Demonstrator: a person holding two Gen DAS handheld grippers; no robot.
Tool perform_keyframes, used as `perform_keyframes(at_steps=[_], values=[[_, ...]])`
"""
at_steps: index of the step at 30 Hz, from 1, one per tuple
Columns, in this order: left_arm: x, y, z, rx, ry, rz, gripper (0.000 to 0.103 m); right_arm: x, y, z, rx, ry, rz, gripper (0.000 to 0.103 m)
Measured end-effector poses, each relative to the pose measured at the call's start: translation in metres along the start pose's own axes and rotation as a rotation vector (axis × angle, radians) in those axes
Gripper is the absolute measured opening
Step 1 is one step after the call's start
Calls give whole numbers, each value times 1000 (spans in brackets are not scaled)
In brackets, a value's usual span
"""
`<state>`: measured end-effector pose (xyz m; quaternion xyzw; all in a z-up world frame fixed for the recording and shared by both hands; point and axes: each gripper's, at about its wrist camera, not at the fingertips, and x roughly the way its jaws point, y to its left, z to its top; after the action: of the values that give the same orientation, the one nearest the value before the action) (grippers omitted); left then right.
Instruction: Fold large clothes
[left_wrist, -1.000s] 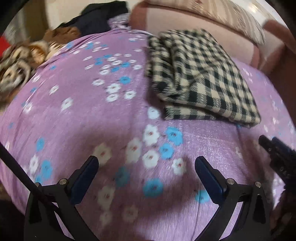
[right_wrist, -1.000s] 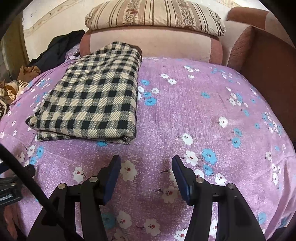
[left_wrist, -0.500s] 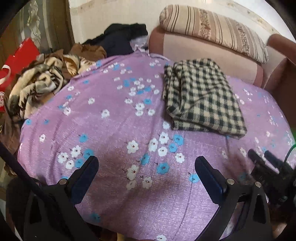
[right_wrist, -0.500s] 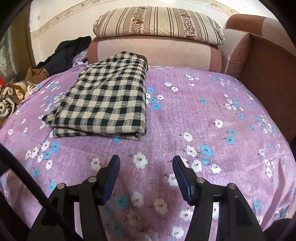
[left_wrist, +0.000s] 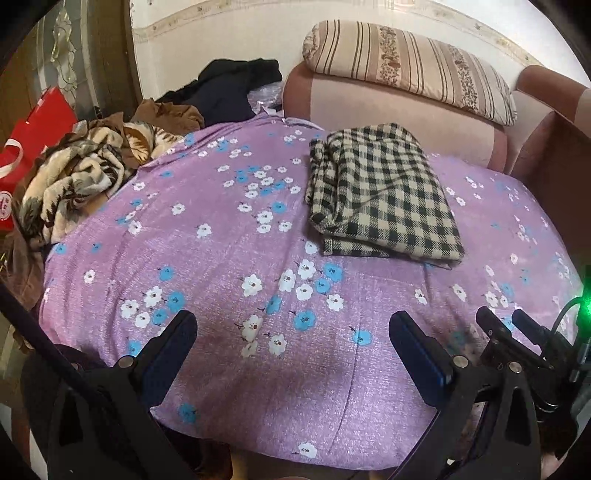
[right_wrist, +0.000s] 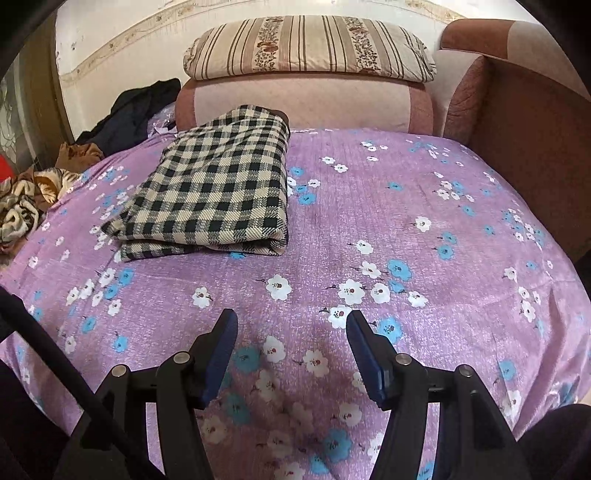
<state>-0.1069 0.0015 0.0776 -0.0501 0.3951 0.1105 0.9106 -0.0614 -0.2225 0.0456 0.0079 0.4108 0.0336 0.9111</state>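
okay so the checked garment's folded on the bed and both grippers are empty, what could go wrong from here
1. The folded checked garment has loose layered edges on its near side; a one-sided grab by the open right gripper could undo the fold.
2. The unfolded pile sits at the bed's edge and could slide off if dragged.
3. The open left gripper might pinch the floral sheet along with any garment.

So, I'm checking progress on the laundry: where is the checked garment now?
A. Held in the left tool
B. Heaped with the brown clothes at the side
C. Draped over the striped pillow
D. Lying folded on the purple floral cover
D: the checked garment lies folded flat on the purple floral cover, with neither tool touching it.
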Motion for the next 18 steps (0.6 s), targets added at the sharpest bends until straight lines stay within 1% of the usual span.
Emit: perform_keyframes(at_steps=[3, 5, 8, 14, 16, 18], values=[[-8, 3, -4, -16, -28, 7, 103, -11, 0, -3, 0, -18, 1, 66], [-7, 4, -8, -32, -7, -17, 103, -17, -3, -6, -6, -31, -9, 68], [-8, 0, -13, -34, 19, -35, 103, -27, -10, -14, 8, -41, -22, 68], [-28, -19, -23, 30, -39, -42, 103, -45, -23, -20, 40, -49, -39, 69], [-30, -26, -25, 55, -43, -50, 103, -47, -23, -20, 32, -36, -41, 71], [-27, -31, -24, 67, -38, -61, 103, -45, -22, -21, 26, -26, -29, 71]])
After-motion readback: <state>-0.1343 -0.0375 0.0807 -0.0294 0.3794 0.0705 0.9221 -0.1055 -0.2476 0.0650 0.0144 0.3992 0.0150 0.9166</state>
